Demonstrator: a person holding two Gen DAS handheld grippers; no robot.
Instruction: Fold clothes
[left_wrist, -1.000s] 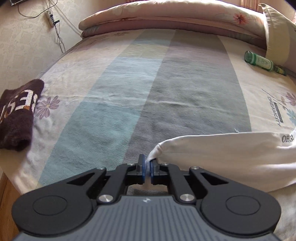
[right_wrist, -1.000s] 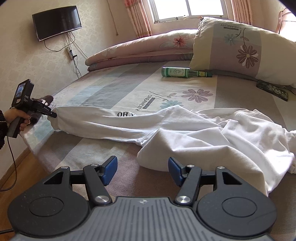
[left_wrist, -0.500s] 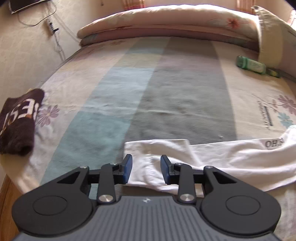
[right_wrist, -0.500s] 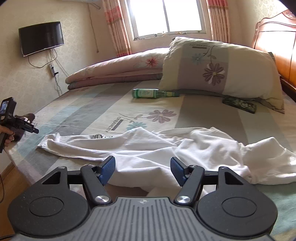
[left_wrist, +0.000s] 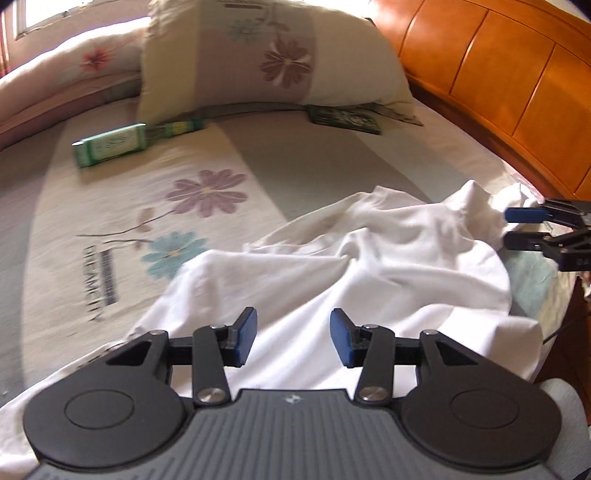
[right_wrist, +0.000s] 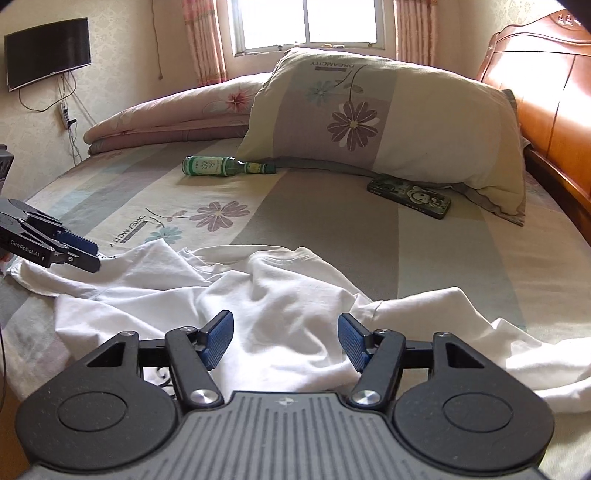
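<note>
Both the left gripper (left_wrist: 293, 338) and the right gripper (right_wrist: 286, 339) hover wide open and empty-handed over a crumpled white garment (right_wrist: 280, 295) spread directly beneath and ahead of their fingers on the floral bedsheet (right_wrist: 325, 214).

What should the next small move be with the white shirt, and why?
Probably lower the right hand-held gripper and pinch a shirt edge. The white shirt lies crumpled on the bed, and both it and the left hand-held gripper are open, holding nothing.
</note>
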